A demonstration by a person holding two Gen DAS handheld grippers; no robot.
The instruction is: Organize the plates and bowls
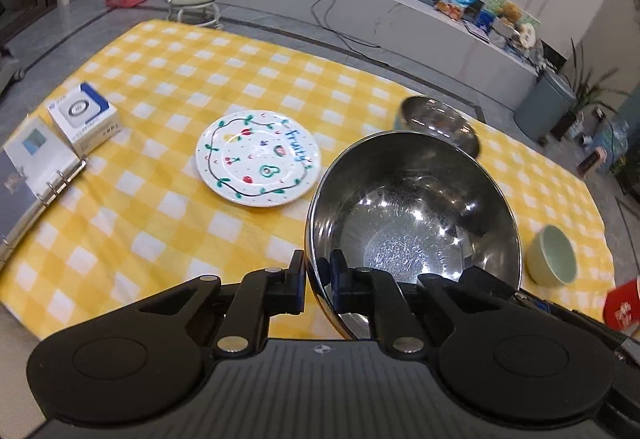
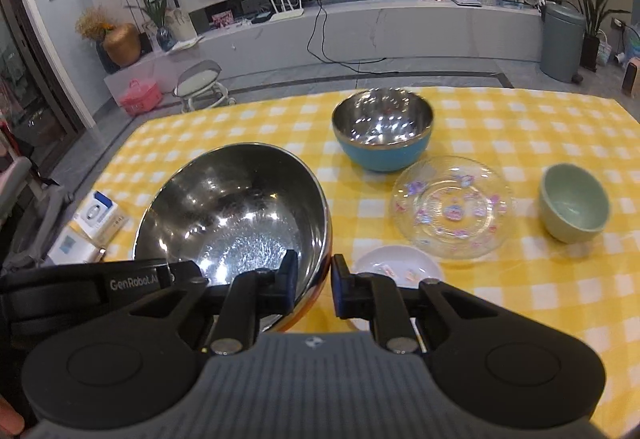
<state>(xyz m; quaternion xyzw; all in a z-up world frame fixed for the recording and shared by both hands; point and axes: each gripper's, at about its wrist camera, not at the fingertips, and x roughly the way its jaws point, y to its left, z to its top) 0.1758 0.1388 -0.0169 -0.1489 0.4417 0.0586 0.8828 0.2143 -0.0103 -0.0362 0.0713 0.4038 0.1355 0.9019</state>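
A large steel bowl (image 1: 412, 215) is held off the yellow checked tablecloth (image 1: 160, 79) by both grippers. My left gripper (image 1: 318, 279) is shut on its near left rim. My right gripper (image 2: 314, 279) is shut on its right rim, and the bowl (image 2: 236, 207) fills the left of the right wrist view. A white painted fruit plate (image 1: 258, 158) lies left of the bowl. A blue steel-lined bowl (image 2: 382, 129) stands behind. A clear glass plate (image 2: 452, 207), a green ceramic bowl (image 2: 574, 201) and a small white dish (image 2: 396, 265) lie to the right.
A ring binder (image 1: 36, 175) and a white box (image 1: 84, 119) lie at the table's left edge. A red cup (image 1: 624, 305) stands at the right edge. A stool (image 2: 200, 83) and a grey bin (image 2: 562, 39) stand on the floor beyond the table.
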